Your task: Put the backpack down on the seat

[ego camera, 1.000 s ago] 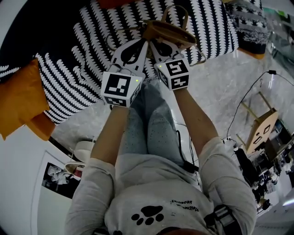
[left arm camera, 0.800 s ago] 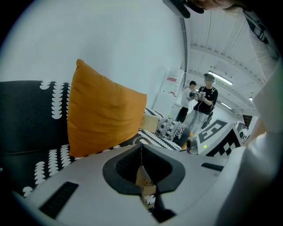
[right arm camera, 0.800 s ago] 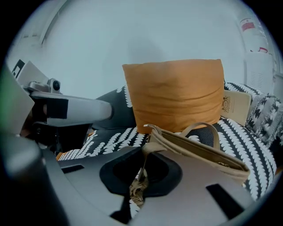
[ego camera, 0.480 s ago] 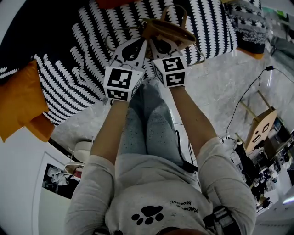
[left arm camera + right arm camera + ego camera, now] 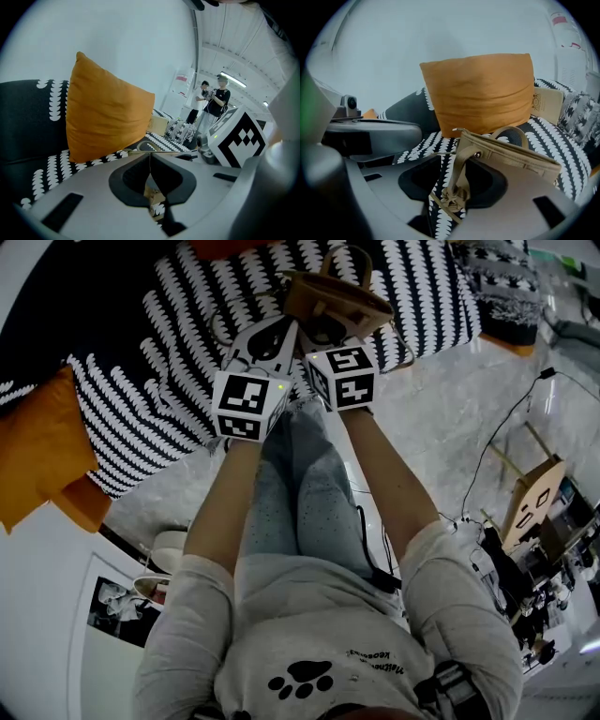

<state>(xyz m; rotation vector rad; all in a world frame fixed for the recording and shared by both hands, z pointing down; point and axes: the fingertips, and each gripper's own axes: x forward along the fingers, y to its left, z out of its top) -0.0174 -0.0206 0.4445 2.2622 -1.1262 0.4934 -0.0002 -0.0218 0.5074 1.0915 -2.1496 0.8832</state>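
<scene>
Backpack point(image 5: 333, 301) on seat point(image 5: 187, 362), strap point(image 5: 458, 176) within just-opened right hand-held gripper point(image 5: 326, 334), left hand-held gripper point(image 5: 150, 159) shut

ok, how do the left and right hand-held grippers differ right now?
Jaws: left hand-held gripper together; right hand-held gripper wide apart, having just opened. Hold: left seems to pinch a thin strap; right's knotted strap hangs loose between its jaws. Shared: both aim down at the backpack on the patterned seat.
</scene>
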